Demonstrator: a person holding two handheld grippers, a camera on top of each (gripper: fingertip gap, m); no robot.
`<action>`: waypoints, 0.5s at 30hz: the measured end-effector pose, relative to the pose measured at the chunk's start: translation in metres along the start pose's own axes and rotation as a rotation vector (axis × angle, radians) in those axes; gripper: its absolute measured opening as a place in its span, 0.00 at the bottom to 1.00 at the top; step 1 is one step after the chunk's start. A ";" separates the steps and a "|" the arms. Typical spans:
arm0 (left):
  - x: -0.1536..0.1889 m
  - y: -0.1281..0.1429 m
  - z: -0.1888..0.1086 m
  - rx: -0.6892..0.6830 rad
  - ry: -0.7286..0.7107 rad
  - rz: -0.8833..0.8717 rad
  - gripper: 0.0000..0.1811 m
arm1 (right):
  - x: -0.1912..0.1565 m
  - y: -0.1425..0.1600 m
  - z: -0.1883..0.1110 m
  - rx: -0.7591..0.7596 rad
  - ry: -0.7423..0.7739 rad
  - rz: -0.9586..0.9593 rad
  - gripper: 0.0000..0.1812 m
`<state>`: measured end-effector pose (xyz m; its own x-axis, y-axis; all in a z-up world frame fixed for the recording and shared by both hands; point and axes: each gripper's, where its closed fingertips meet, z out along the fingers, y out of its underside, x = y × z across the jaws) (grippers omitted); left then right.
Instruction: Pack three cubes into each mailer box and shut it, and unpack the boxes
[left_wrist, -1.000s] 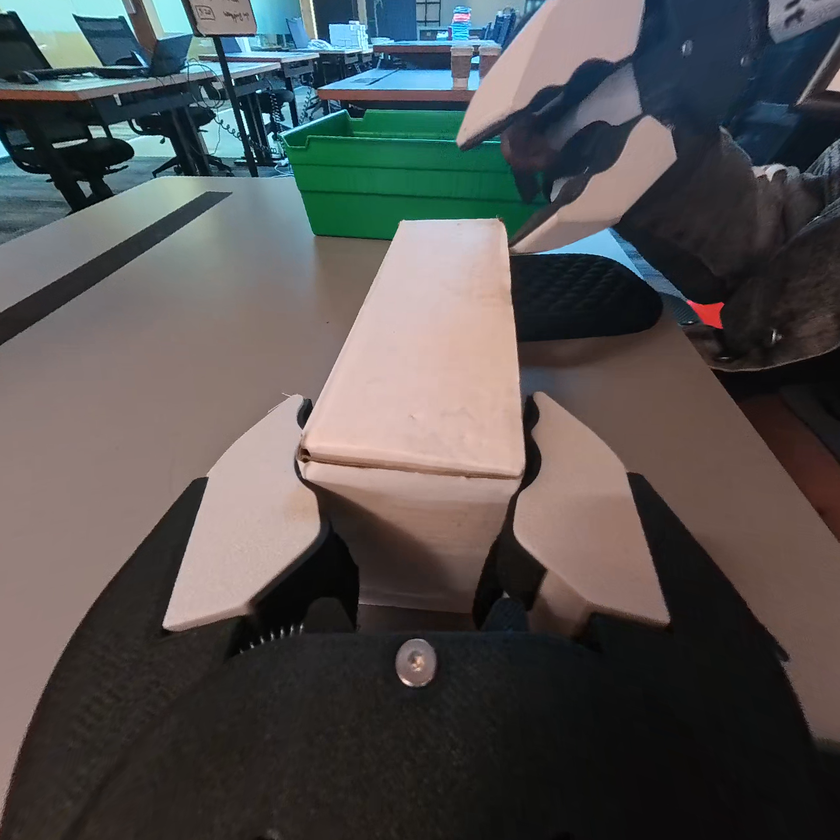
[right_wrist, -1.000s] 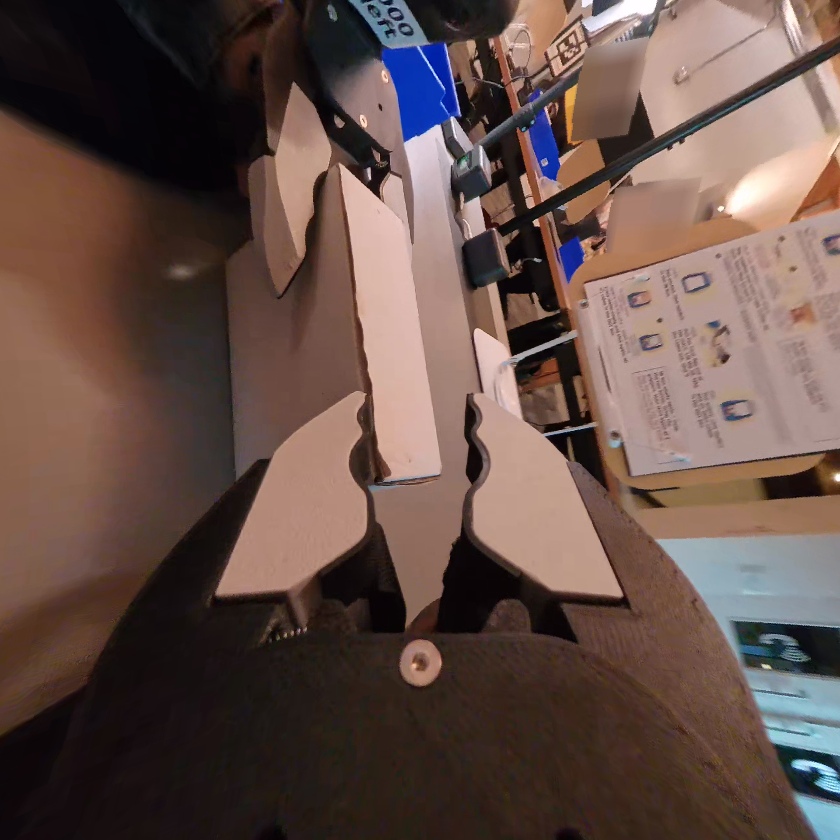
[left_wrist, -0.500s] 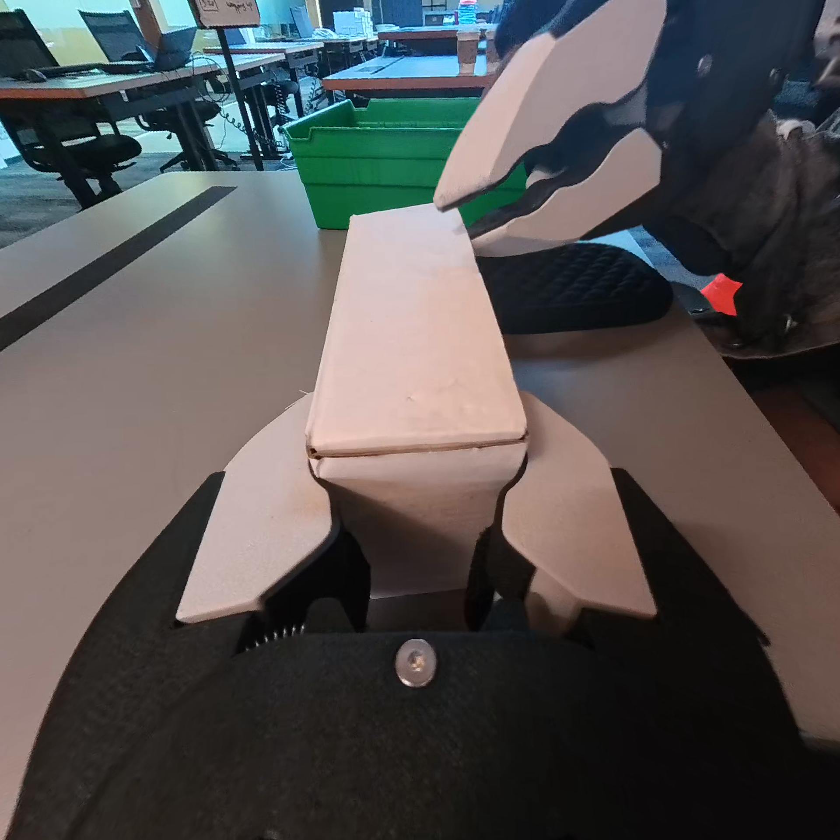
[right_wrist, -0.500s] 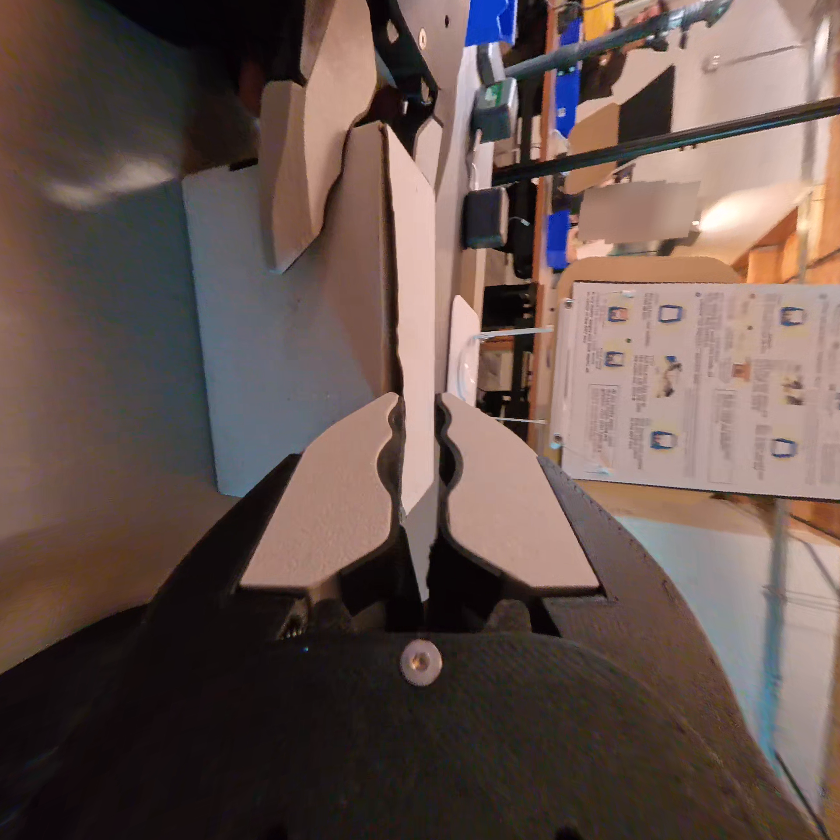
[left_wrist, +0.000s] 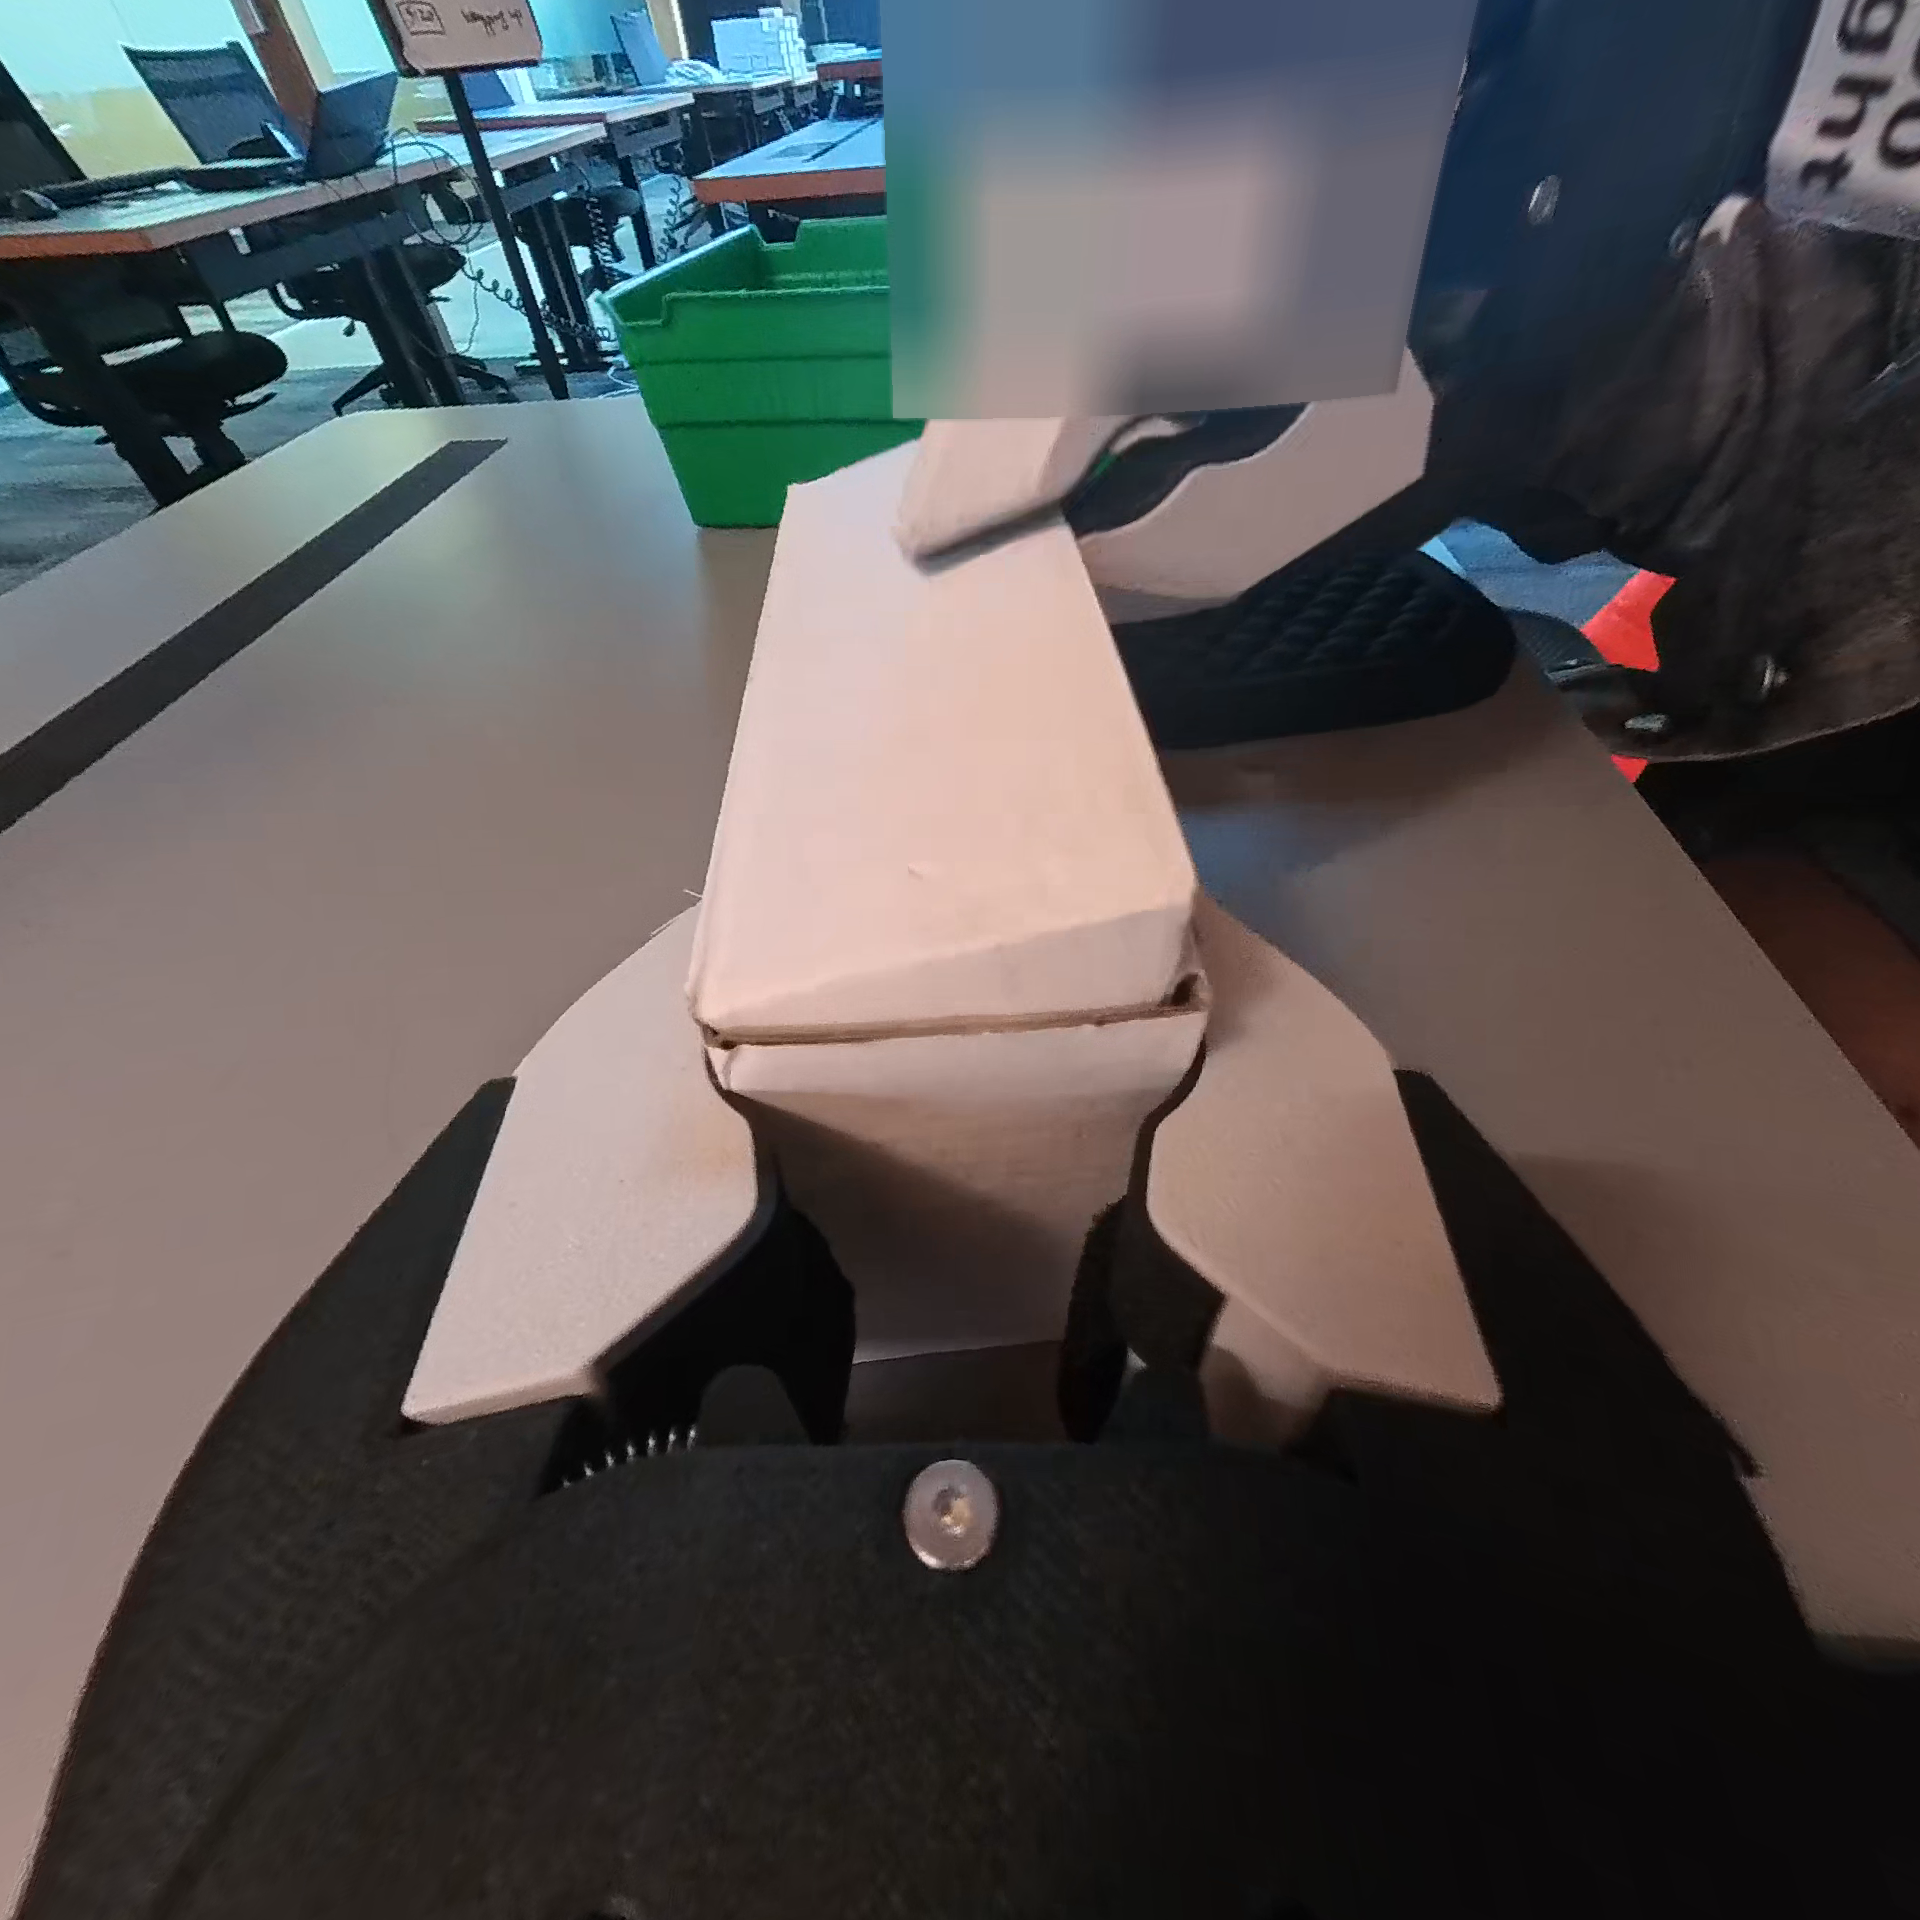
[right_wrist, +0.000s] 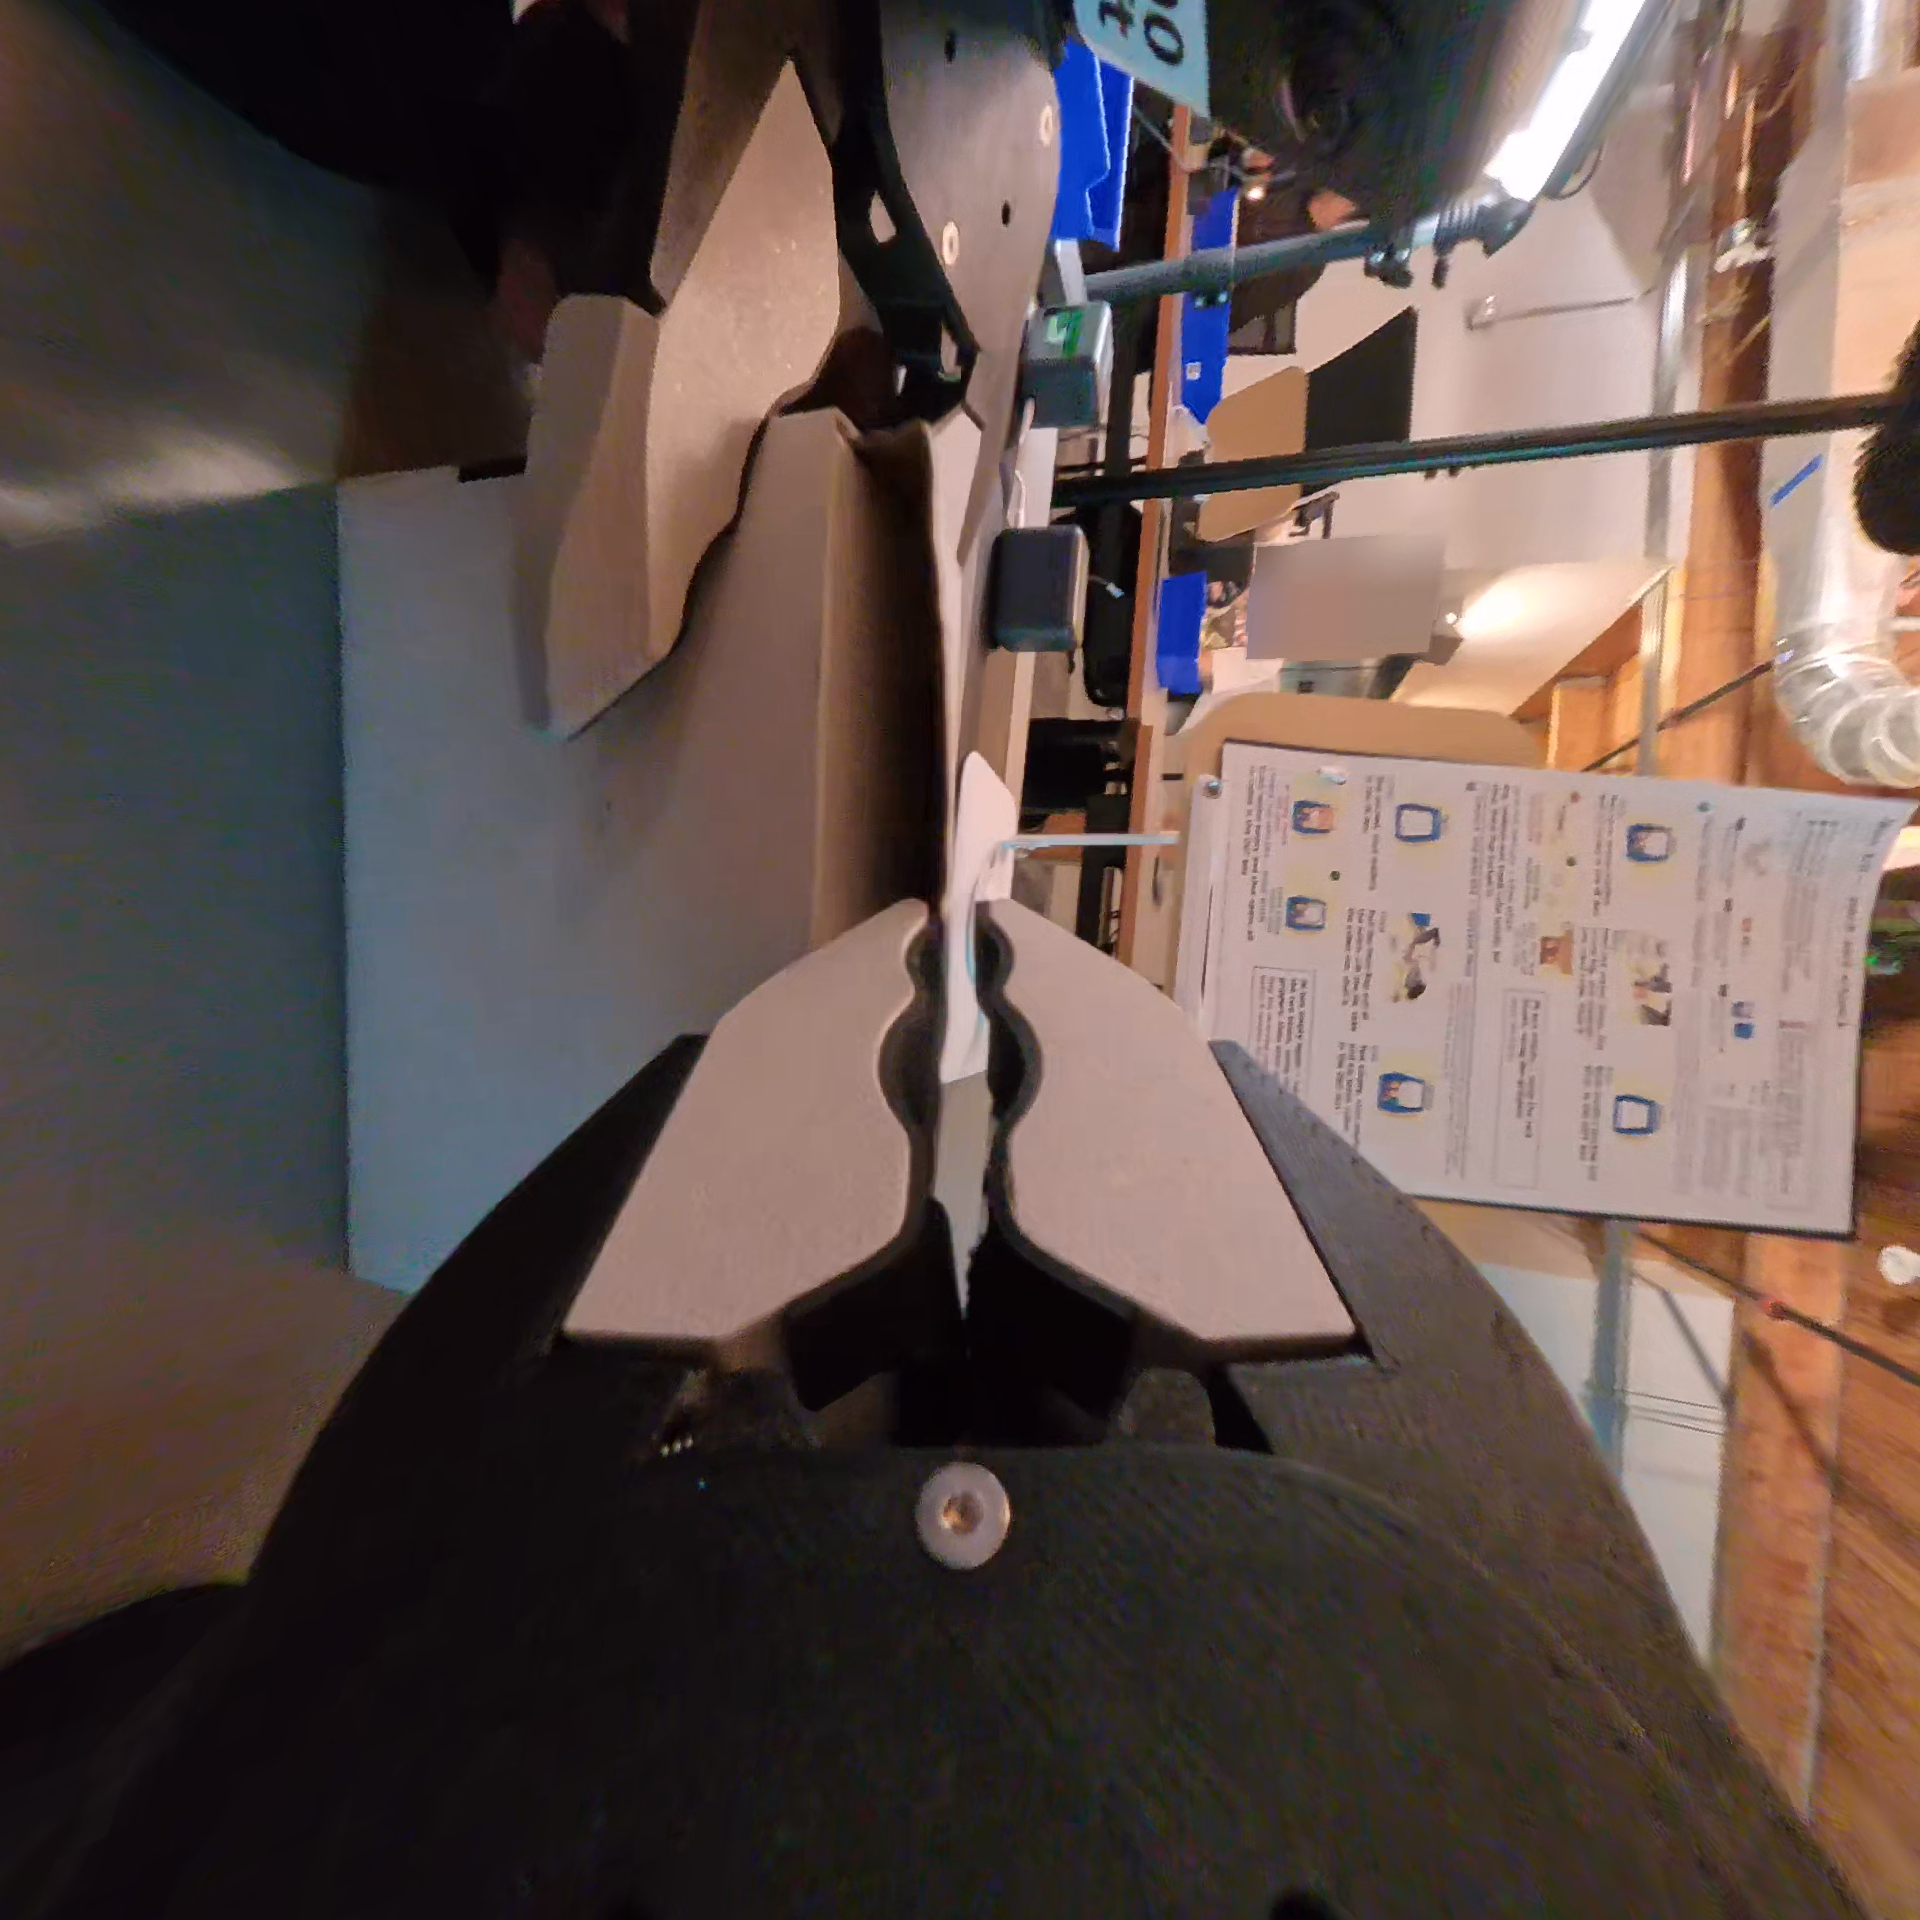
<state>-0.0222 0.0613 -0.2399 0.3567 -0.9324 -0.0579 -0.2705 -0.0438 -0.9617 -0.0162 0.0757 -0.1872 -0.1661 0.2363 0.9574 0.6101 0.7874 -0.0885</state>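
In the left wrist view, the left gripper (left_wrist: 951, 1049) was clamped across the near end of a long white mailer box (left_wrist: 935, 748) that rested on the grey table (left_wrist: 343, 790), one finger on each side wall. The lid (left_wrist: 925, 717) sat slightly raised at its near right corner, where a thin gap showed along the seam. At the far end, the right gripper (left_wrist: 997, 525) was pinched on the lid's edge, its upper finger lying on the top face. The right wrist view, rolled sideways, showed the same gripper (right_wrist: 961, 966) nearly pressed together on a thin white cardboard edge. Whether the lid was being seated or lifted cannot be told; no cubes were visible. In either case, the step would probably go best with the left grip kept low on the walls so that it did not trap the lid, and with the far edge moved evenly to avoid twisting the hinge. Beyond the box lay a black mesh pad (left_wrist: 1320, 655), then a green bin (left_wrist: 764, 364).
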 end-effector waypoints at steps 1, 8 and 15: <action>-0.001 0.001 0.000 -0.003 -0.006 -0.010 0.41 | -0.001 -0.001 0.003 -0.008 -0.004 -0.023 0.00; 0.000 0.001 0.000 -0.010 0.021 -0.020 0.41 | 0.010 0.003 0.008 0.037 -0.441 0.295 0.01; 0.004 0.002 -0.001 -0.009 0.063 -0.027 0.42 | 0.016 0.009 0.018 0.169 -1.229 0.807 0.01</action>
<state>-0.0221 0.0571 -0.2414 0.3067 -0.9517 -0.0148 -0.2699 -0.0721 -0.9602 -0.0275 0.0970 -0.1773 -0.4227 0.8872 -0.1849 0.7733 0.2467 -0.5841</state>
